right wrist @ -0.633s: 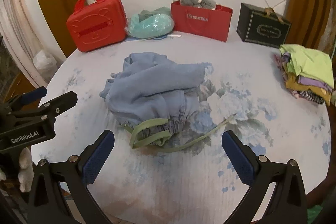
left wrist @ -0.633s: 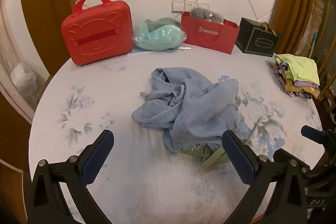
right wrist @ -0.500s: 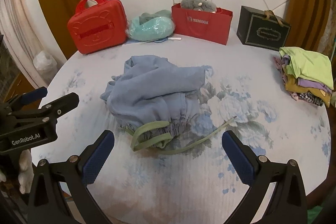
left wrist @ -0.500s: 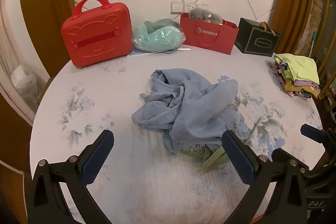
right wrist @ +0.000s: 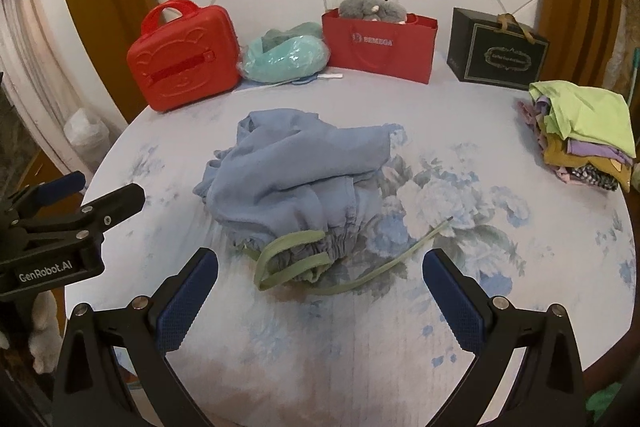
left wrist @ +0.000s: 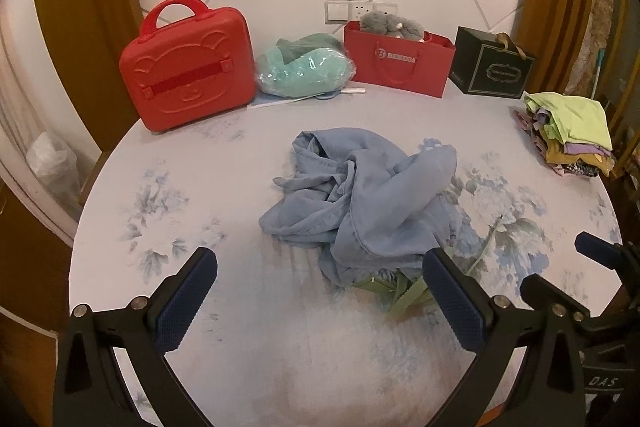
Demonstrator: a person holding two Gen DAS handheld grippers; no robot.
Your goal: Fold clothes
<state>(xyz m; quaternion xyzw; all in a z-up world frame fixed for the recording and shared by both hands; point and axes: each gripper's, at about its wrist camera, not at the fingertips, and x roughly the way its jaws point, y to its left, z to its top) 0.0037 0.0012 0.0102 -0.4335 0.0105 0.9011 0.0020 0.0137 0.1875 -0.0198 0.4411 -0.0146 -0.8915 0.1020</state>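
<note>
I see the crumpled blue garment (right wrist: 296,183) heaped near the middle of the round floral tablecloth (right wrist: 460,327), its gathered waistband turned toward me with a green drawstring (right wrist: 352,267) looping out and trailing off to the right. My right gripper (right wrist: 320,301) hangs just short of that waistband, jaws spread wide, nothing between them. My left gripper (left wrist: 320,301) sits beside it, jaws equally spread and empty, the garment's near edge just beyond its tips. At the table's right edge rests a stack of folded clothes (right wrist: 580,139). Along the back wall stand a red case (left wrist: 188,67), a bagged teal bundle (left wrist: 304,71), a red paper bag (left wrist: 400,63) and a black box (left wrist: 492,71).
</note>
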